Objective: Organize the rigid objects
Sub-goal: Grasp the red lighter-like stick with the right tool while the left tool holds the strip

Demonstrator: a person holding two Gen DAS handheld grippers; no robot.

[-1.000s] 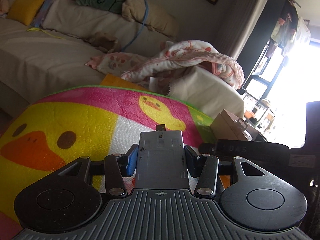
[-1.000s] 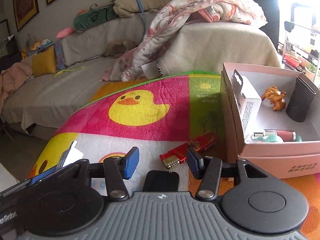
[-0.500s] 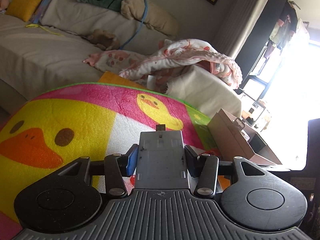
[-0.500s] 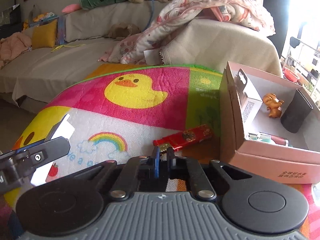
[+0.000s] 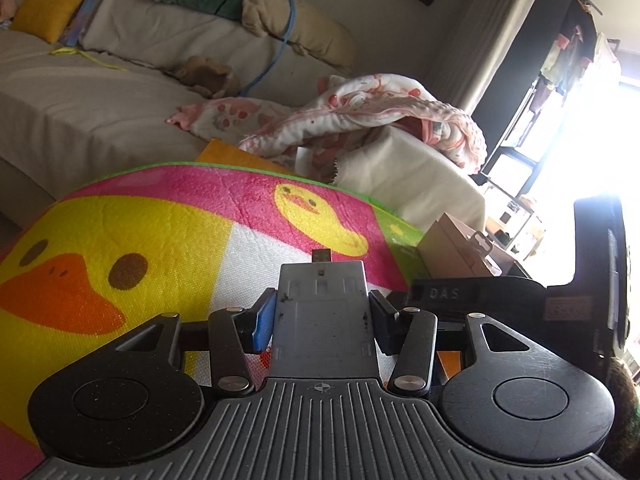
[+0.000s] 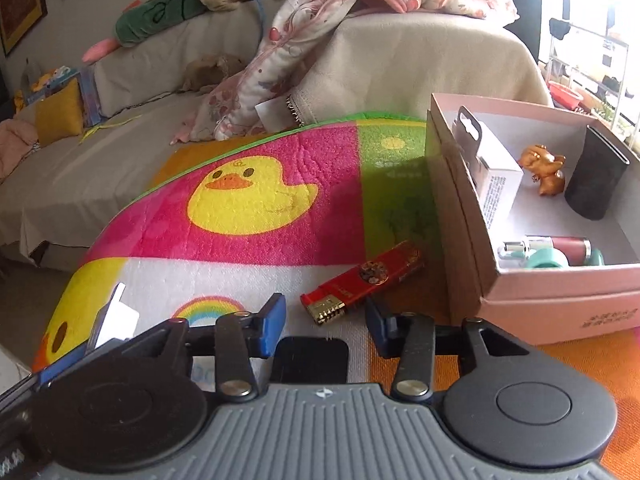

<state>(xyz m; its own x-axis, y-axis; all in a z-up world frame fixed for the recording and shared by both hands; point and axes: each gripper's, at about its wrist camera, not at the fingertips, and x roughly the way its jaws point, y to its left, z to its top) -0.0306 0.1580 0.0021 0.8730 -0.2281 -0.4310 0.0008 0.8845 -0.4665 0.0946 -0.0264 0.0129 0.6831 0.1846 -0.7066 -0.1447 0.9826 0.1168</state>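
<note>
Home living room: sofa [image 5: 100, 100], blanket [image 5: 360, 116].

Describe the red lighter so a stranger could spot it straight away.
Start at the duck-print mat and find the open pink box on its right side. Just left of that box, the red lighter lies flat on the mat. It is the only loose red thing there, slim, with a gold metal end and a round emblem.

"DAS" is read on the black bar [image 5: 444, 294] beside the held device; print on the pink box [image 6: 560, 312] stays illegible.
</note>
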